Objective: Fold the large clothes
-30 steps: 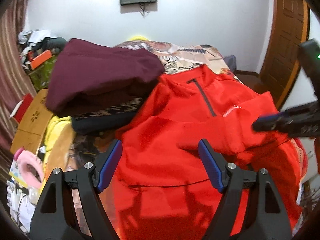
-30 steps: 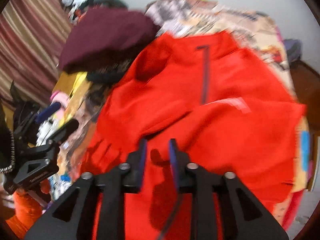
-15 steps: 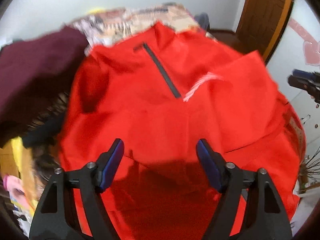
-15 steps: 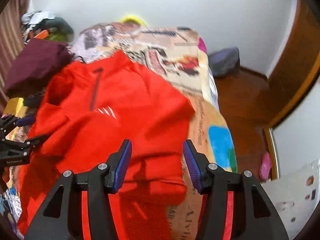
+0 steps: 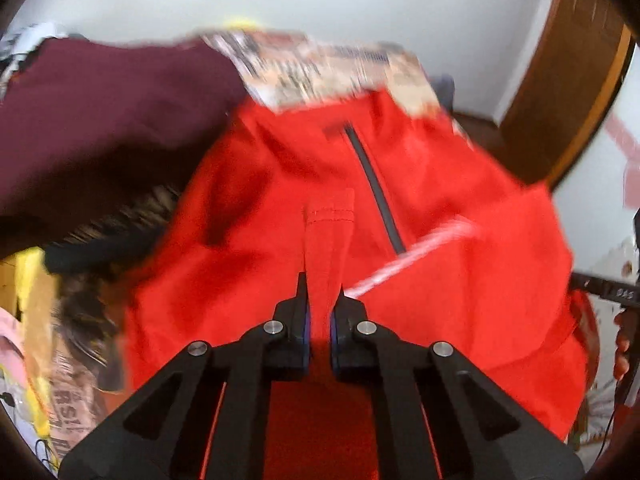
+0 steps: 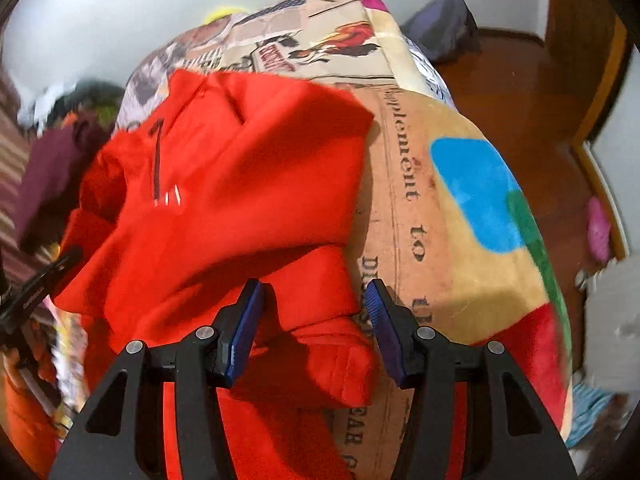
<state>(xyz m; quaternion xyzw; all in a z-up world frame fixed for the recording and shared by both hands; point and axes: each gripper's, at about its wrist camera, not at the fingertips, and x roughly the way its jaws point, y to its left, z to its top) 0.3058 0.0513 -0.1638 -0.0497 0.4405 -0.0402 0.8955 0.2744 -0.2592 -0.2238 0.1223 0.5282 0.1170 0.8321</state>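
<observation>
The jacket (image 5: 440,208) lies spread on the bed (image 6: 460,208), collar toward the far wall (image 5: 360,0). A heap of clothes (image 5: 100,120) sits beside it on the left, overlapping its shoulder. The left gripper (image 5: 319,320) is over the jacket's near middle, closed on a raised fold of the cloth, and that fold stands up in front of the zip (image 5: 376,188). The right gripper (image 6: 310,328) is at the jacket's right edge, a folded sleeve (image 6: 320,320) lying between its parted jaws. Right of the jacket the blanket (image 6: 480,280) lies bare to the bed's edge; beyond that is the floor (image 6: 512,80), with the door (image 5: 560,80) at the far right.
</observation>
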